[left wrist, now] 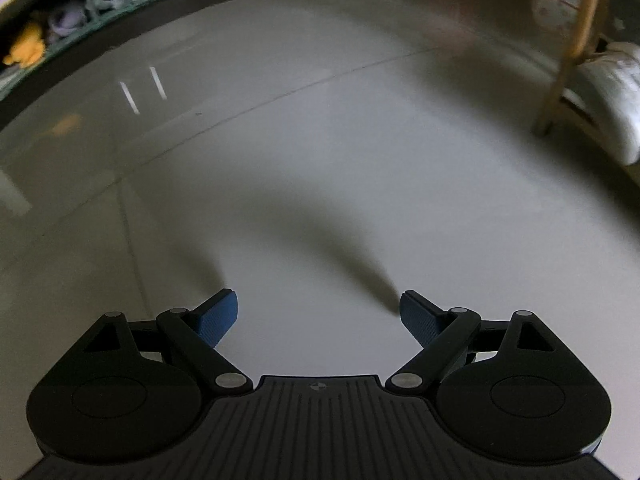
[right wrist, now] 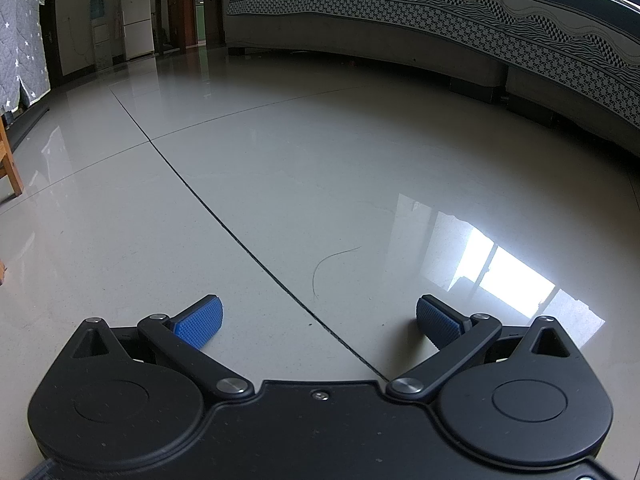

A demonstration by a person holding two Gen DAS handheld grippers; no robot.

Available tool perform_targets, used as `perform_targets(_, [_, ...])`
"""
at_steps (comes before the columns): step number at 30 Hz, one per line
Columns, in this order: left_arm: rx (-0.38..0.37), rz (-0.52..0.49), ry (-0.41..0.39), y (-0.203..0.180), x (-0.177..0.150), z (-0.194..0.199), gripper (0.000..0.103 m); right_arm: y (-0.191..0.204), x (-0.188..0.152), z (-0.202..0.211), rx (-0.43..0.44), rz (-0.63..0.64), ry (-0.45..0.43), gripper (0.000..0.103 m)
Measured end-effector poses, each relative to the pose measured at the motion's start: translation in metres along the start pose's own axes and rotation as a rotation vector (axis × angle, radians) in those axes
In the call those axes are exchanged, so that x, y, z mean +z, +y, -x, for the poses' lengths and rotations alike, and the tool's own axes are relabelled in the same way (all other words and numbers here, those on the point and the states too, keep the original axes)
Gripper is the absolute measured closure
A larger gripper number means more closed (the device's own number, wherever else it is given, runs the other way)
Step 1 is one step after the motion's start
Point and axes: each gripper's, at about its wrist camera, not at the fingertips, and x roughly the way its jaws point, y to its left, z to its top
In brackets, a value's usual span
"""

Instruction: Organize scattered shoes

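Jaws on our left gripper (left wrist: 316, 312) and right gripper (right wrist: 318, 320) gape wide, gripping nothing; we see only bare floor (right wrist: 280, 168), 0 shoes, likely searching.

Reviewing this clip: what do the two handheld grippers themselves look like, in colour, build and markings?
Both match: a black body with two round discs, black linkage arms on silver pivot pins, and blue textured finger pads. The left gripper has a ribbed black deck with a small round black-and-white marker at its front edge. The right gripper has a smooth, dust-speckled deck with a silver screw there. No hands, sleeves or cables show.
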Motion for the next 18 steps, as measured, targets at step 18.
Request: perform_targets(18, [0.069,0.170,-0.117,0.044,-0.001,-0.022,0.001,0.000,0.000,0.000,0.000,0.000,0.000,0.000])
